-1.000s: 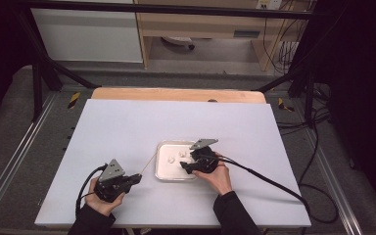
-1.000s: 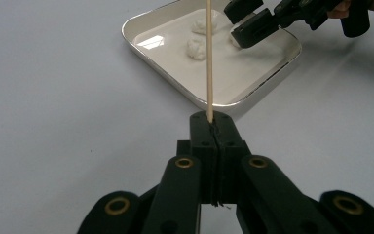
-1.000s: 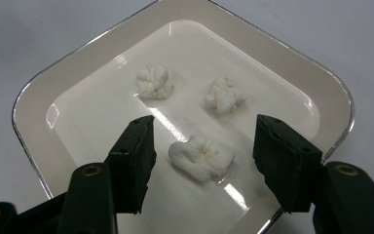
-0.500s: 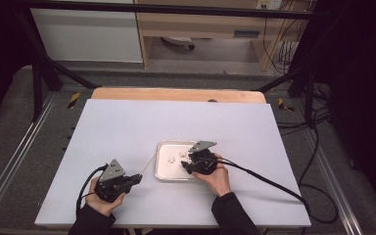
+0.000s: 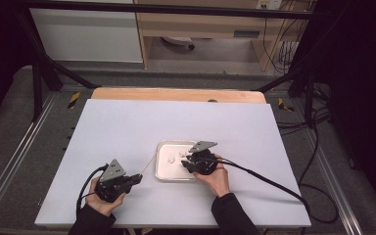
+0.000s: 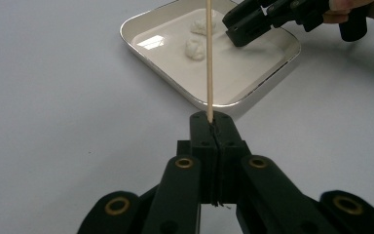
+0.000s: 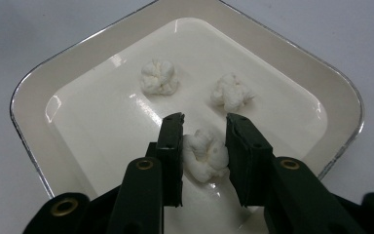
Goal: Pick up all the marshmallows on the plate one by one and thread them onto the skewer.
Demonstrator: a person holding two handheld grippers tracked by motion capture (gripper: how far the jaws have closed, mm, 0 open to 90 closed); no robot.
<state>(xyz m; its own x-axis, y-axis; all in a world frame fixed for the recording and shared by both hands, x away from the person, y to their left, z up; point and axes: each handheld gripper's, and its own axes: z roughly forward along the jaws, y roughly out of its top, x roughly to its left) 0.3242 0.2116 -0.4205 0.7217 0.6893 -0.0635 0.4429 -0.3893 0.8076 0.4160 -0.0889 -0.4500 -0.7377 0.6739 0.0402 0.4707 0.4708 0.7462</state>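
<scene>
Left gripper [image 6: 209,119]: jaws pressed together on a thin wooden skewer [image 6: 208,53], aimed at the tray [image 5: 162,172]; we think it's parked ready to spear.
Right gripper [image 7: 203,122]: jaws have just been closing round the near popcorn piece [image 7: 203,155] in the tray; both pads look to touch it, prob. to lift it to the stick.
Other pieces: two lie farther in the tray, apart.
Views: right gripper view gives us the pinch; high view gives the layout, tray centre-near on the table [image 5: 127,127], left hand [image 5: 100,198] well left of it.

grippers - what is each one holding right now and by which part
The left gripper is shut on the near end of a wooden skewer. The right gripper has been closing around a popcorn piece, pressing its sides.
</scene>
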